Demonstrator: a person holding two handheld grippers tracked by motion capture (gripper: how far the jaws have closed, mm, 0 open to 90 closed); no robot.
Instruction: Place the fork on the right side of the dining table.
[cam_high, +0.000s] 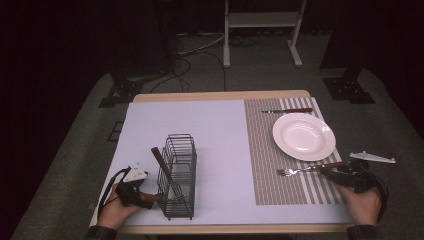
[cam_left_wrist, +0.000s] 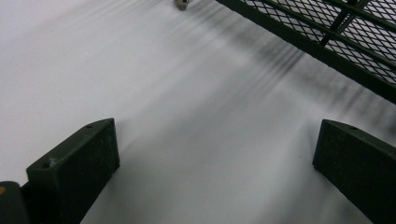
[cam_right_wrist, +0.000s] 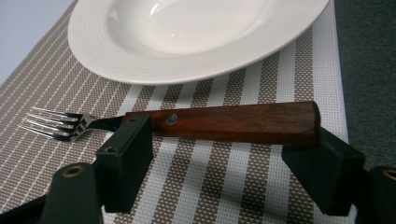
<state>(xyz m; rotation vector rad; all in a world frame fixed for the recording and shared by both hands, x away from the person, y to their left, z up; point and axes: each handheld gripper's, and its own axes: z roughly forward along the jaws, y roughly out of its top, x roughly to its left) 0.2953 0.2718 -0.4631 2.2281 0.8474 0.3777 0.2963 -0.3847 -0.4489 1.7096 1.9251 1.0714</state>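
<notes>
Your worktop (cam_high: 210, 125) carries a pale sheet over most of its top, with a striped placemat (cam_high: 265, 170) along the right part. On the left half of the sheet stands a black wire caddy (cam_high: 178, 175), upright, with a wooden-handled utensil (cam_high: 161, 161) leaning out of it toward your left. On the placemat sits the white plate (cam_high: 303, 136), and a knife (cam_high: 287, 110) with a wooden handle lies beyond it, near the far edge.

The fork (cam_high: 307, 169) lies flat on the placemat just on your side of the plate, tines pointing left and wooden handle pointing right toward your right gripper (cam_high: 334, 173).

In the right gripper view, that fork's handle (cam_right_wrist: 243, 122) lies across the space between your two fingers (cam_right_wrist: 125, 158), which stand apart; the pads sit at either end of the handle's length and do not press on it.

Your left gripper (cam_high: 131, 187) rests low on the sheet just beside the caddy's near left corner. In the left gripper view its fingers (cam_left_wrist: 77, 163) are spread wide over bare sheet, with the caddy's mesh wall (cam_left_wrist: 327, 28) off to one side.
</notes>
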